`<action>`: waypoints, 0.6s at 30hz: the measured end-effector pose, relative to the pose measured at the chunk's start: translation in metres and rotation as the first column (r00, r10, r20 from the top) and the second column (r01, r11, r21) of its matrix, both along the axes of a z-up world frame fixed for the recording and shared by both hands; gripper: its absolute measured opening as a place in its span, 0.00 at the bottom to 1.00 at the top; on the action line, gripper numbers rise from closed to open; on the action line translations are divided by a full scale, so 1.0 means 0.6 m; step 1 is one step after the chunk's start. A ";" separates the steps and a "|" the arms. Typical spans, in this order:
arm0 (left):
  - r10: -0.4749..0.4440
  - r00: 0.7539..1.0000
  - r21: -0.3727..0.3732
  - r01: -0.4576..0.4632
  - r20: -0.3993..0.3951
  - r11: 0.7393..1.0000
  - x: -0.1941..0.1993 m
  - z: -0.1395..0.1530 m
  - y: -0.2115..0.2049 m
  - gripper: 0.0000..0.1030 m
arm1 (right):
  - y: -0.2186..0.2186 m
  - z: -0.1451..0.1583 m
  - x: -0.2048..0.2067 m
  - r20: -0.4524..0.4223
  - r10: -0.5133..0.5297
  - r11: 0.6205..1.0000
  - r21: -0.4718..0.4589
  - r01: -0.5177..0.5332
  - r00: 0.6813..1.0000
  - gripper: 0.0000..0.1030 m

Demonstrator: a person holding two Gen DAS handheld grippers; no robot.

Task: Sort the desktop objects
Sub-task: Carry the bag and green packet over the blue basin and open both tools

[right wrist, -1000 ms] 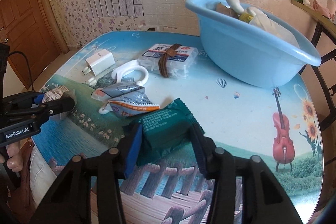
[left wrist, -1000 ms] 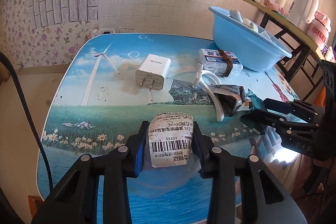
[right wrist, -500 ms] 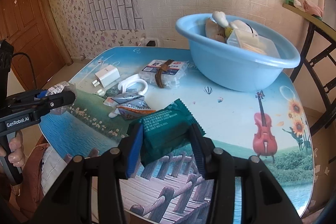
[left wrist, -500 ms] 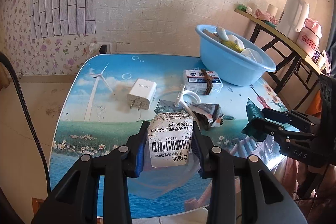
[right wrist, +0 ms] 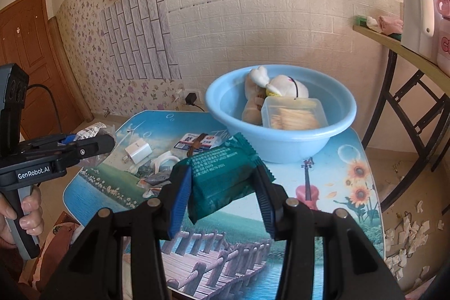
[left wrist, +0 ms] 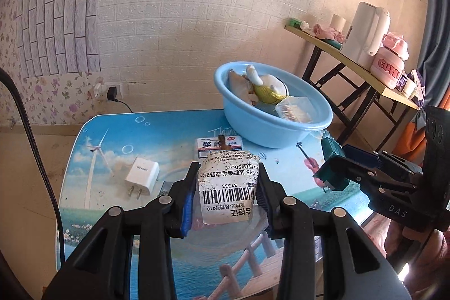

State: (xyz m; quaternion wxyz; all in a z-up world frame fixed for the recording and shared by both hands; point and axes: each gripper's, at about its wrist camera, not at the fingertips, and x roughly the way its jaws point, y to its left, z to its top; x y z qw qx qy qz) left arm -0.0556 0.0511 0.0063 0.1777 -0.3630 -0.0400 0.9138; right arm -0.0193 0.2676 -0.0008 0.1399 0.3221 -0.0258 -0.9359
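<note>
My left gripper [left wrist: 227, 187] is shut on a clear bag with a white barcode label [left wrist: 228, 190], held high above the table's near edge. My right gripper [right wrist: 222, 182] is shut on a dark green snack packet [right wrist: 222, 176], also lifted above the table; it shows in the left wrist view [left wrist: 332, 173]. The blue basin [right wrist: 281, 142] stands at the table's far right and holds a plush toy [right wrist: 281, 85] and a clear plastic box [right wrist: 292, 114]. On the table lie a white charger [left wrist: 142, 173], a white box with a brown band [left wrist: 219, 144] and a white cable [right wrist: 166, 159].
The picture-printed table [right wrist: 351, 187] stands against a brick-pattern wall. A crumpled silver wrapper [right wrist: 157, 179] lies by the cable. A folding side table [left wrist: 351, 58] at the right carries a white kettle [left wrist: 365, 30] and a pink bottle [left wrist: 391, 63]. Paper scraps litter the floor [right wrist: 407, 229].
Both grippers have risen and pulled back from the table with their objects held. The basin's inside is now in view from above.
</note>
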 end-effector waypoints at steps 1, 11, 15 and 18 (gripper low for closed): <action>-0.007 1.000 0.000 0.007 0.001 1.000 -0.006 0.002 0.007 0.35 | 0.006 0.003 -0.003 -0.003 -0.010 1.000 -0.002 0.010 1.000 0.43; -0.059 0.998 -0.003 0.059 -0.039 0.998 -0.070 0.040 0.071 0.35 | 0.059 0.026 -0.054 -0.032 -0.062 0.998 -0.015 0.062 0.998 0.43; -0.074 0.997 -0.005 0.074 -0.034 0.997 -0.105 0.038 0.094 0.35 | 0.079 0.024 -0.083 -0.027 -0.081 0.997 -0.018 0.081 0.996 0.43; -0.085 0.996 -0.008 0.085 -0.026 0.996 -0.133 0.033 0.112 0.35 | 0.095 0.021 -0.107 -0.025 -0.096 0.995 -0.023 0.096 0.995 0.43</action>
